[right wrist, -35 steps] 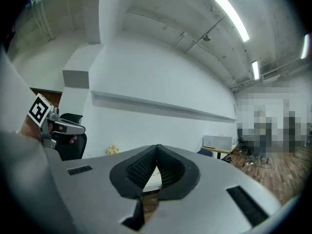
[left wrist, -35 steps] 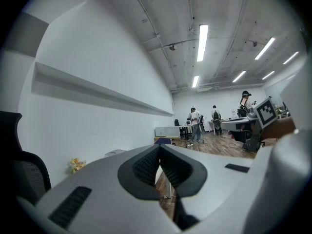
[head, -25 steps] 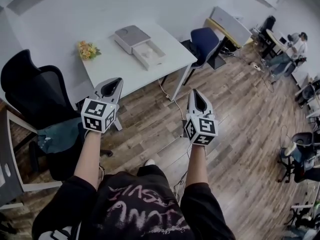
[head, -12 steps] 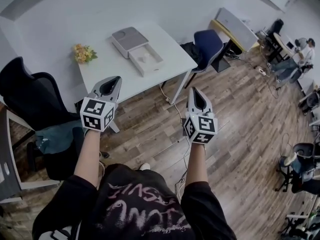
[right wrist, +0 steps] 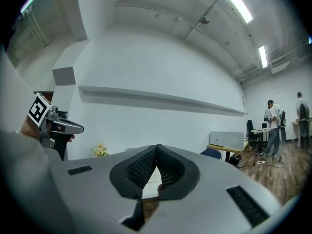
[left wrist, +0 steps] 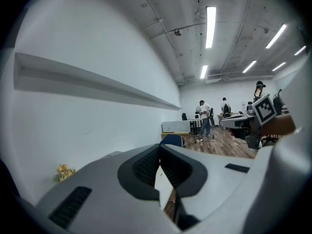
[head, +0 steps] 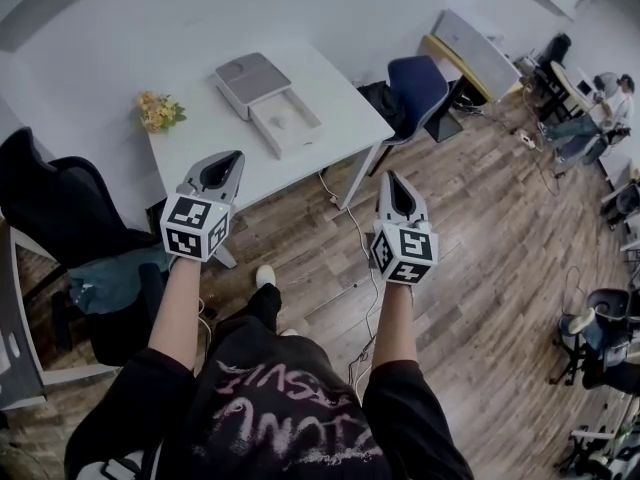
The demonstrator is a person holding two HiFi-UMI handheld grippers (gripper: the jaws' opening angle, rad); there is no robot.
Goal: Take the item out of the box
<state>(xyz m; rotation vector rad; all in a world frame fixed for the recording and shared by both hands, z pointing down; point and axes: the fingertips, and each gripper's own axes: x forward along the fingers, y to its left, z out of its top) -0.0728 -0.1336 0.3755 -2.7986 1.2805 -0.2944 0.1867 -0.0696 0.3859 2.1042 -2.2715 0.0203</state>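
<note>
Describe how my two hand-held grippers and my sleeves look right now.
Both the left hand-held gripper and the right hand-held gripper are light grey tapering shells with dark ribbed pads. Each carries a white cube with black square markers. The sleeves are black and end near the elbows.

Smooth matt table (head: pixel 200 143), wood-grain plank floor (head: pixel 480 238), and a matt, probably cardboard box (head: pixel 290 128).

The item (head: pixel 283 123) in the open box (head: pixel 312 134) is too small to identify. The left gripper (left wrist: pixel 160 149) and right gripper (right wrist: pixel 157 147) each hide most of the white table (head: pixel 340 103) in their own views. The black chair (head: pixel 45 200) is cut by the left edge
</note>
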